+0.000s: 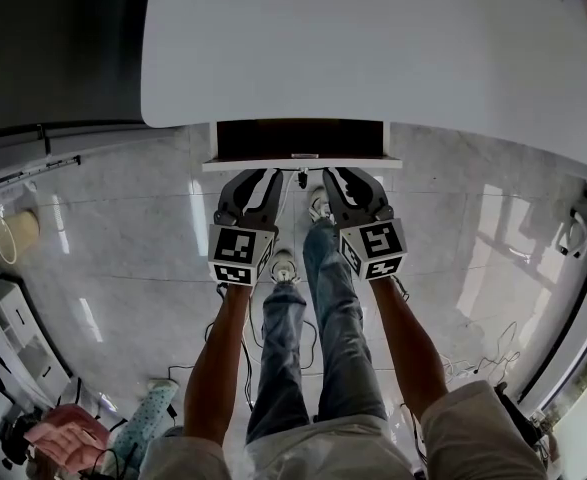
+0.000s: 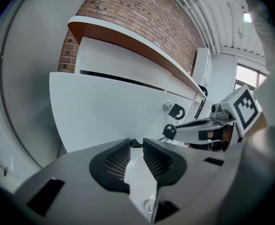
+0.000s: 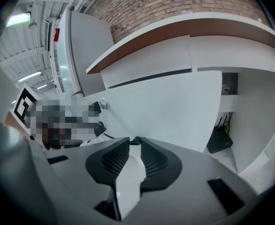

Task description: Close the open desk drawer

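The left claw (image 1: 261,176) and right claw (image 1: 341,176) — each with jaws a narrow slit apart, holding nothing — point at the open drawer front (image 1: 303,164), which runs crosswise straight ahead under the desk (image 1: 373,48) edge — both about equally near.

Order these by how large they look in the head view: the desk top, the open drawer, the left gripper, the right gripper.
1. desk top
2. open drawer
3. left gripper and right gripper: alike, not ranked
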Available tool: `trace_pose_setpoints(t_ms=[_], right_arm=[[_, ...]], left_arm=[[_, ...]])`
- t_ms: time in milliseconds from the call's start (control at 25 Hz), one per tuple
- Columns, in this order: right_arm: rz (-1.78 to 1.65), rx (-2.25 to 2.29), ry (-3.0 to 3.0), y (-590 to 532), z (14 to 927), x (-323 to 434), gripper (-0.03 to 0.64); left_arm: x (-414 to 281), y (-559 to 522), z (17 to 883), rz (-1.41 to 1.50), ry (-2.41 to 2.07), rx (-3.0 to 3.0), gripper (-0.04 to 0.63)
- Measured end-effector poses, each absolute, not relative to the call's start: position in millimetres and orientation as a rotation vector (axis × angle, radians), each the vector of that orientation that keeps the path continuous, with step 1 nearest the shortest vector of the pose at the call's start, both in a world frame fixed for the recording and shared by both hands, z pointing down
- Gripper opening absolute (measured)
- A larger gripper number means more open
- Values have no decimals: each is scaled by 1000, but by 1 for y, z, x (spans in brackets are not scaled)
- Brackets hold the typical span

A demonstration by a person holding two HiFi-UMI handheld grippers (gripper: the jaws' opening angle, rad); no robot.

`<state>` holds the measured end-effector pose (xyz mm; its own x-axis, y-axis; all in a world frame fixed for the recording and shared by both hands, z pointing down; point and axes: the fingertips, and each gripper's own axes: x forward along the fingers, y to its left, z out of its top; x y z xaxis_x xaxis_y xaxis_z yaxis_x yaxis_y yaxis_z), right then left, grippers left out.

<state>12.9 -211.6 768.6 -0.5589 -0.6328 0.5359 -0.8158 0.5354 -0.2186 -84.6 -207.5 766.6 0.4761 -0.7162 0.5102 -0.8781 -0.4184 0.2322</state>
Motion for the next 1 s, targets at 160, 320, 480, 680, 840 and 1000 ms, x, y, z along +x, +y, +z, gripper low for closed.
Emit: trace_pose_setpoints(t_ms=[160,320,480,680,840,1000], right_arm=[[624,1183,-2384,-211,769,13,87],[611,1191,-2380,-213,767,13,87],[586,1187,-2385,-226,767,12,87],[551,1184,-2392,-246,763,9,87],[534,1195,-2398,-270,765,7,87],[516,1207,-2400,-296,765,6,87]], left_arm=[[-84,-207,767,471,-1322,2268,95],[-84,-209,765,460,-1338,2266,95],[-85,-221,765,456,-1343,2273,95],[-87,-241,761,461,-1366,2280,95],[-89,-266,764,476,-1374,2284,95],[-90,-291,764,490,-1377,2293,95]])
